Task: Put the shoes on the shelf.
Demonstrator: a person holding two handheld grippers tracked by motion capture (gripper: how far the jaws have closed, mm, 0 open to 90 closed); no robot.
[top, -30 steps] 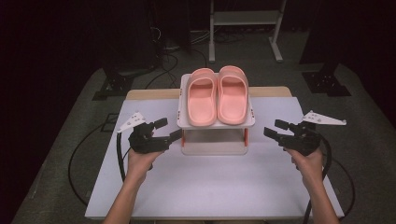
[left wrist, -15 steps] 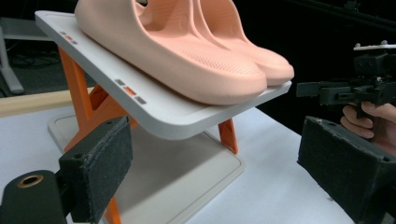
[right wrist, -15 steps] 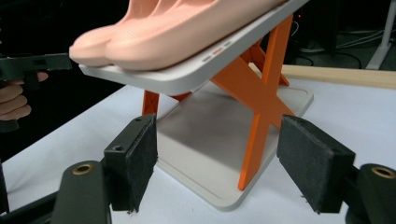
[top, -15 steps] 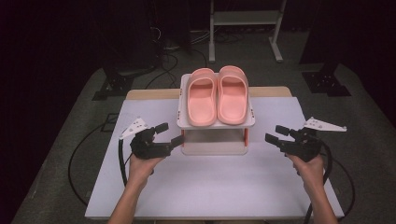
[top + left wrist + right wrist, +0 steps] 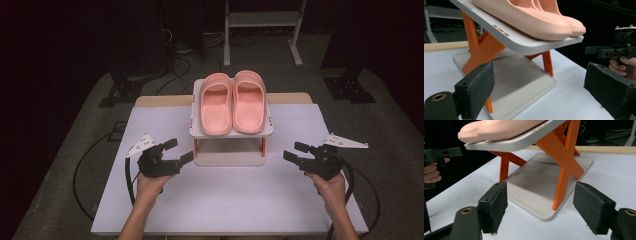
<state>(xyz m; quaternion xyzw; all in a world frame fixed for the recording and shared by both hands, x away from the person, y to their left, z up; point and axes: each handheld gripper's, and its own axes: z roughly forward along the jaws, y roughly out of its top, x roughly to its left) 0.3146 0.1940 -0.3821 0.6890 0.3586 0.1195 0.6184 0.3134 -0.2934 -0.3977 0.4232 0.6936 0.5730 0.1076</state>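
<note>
**A:** Both grippers have dropped nearer the person over the last second, away from the rack's sides. The left gripper (image 5: 175, 151) hangs just near-left of the base, the right gripper (image 5: 296, 151) near-right and farther off it. On each, the fingers (image 5: 494, 206) stand wide apart with nothing between them.

**B:** And the slippers?

**A:** The pair of pink slippers (image 5: 233, 102) lies side by side on the rack's upper shelf (image 5: 198, 131), which tilts up on orange cross legs (image 5: 566, 165) above the white base plate (image 5: 524, 85), mid tabletop (image 5: 225, 200).

**B:** What could go wrong from here?

**A:** I'd say the rack is the hazard. A gripper coming in low could knock the shelf edge or a leg, and the whole stand looks light enough to slide or tip on the tabletop. That slope faces the person too, so a jolt might send a slipper sliding off the near edge.

**B:** And the grasp itself?

**A:** Soft foam, probably; pinching one sidewall could fold it, or drag its touching neighbour along.
</note>
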